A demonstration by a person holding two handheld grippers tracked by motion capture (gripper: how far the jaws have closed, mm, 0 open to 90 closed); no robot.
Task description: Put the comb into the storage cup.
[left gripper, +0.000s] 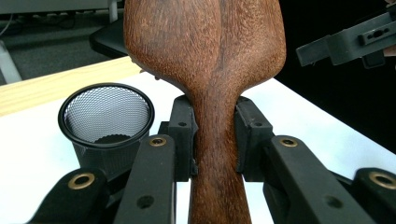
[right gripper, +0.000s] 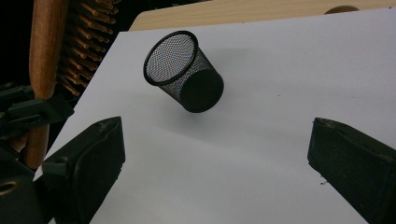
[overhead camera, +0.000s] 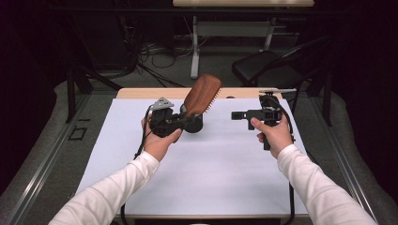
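We see the left gripper [overhead camera: 180, 121] with its jaws clamped on the neck of the wooden hairbrush [left gripper: 210, 70], whose head rises beyond them. The right gripper [right gripper: 215, 158] has its jaws wide apart; the black mesh cup [right gripper: 184, 70] stands ahead of them on the white sheet [right gripper: 261, 140]

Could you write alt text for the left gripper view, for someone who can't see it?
Two black jaws clamp the neck of a wooden hairbrush, seen from its smooth back. A black mesh cup stands at left on the white table cover, and the other gripper hovers at upper right.
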